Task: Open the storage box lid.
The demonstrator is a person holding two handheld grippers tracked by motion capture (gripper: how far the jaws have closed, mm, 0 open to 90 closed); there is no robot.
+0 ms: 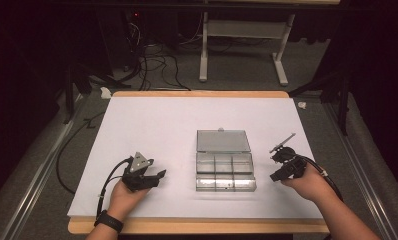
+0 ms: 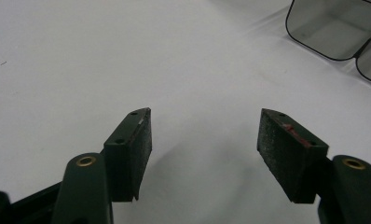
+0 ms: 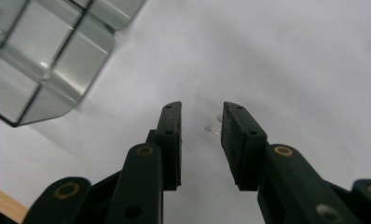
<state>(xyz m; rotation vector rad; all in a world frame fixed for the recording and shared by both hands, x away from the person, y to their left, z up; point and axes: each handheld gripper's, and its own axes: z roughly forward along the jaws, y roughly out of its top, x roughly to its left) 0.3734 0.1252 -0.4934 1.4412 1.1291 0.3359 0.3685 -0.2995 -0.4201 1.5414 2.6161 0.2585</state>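
Right gripper view: my right gripper [image 3: 200, 116] hovers with jaws part-spread around a tiny metal screw [image 3: 212, 130] lying on the white table [image 3: 291, 56], beside the clear compartment box [image 3: 44, 60]. Light, slippery, easily flicked; I'd pinch its shank squarely. My left gripper [image 2: 204, 128] gapes, holding nothing.

Two black jaws of the left gripper [image 2: 204, 140] rise from the bottom edge, set wide apart with nothing between them. Each jaw ends in a dark, rough-faced pad [image 2: 281, 154], and a brass-coloured rivet sits on each arm lower down. The right-hand pad carries a reddish smear along its top edge. Beneath them lies a plain white table surface [image 2: 127, 56], with soft shadows under the jaws. At the top right corner, the rounded compartments of a clear plastic organiser box [image 2: 335, 28] show, well apart from the jaws
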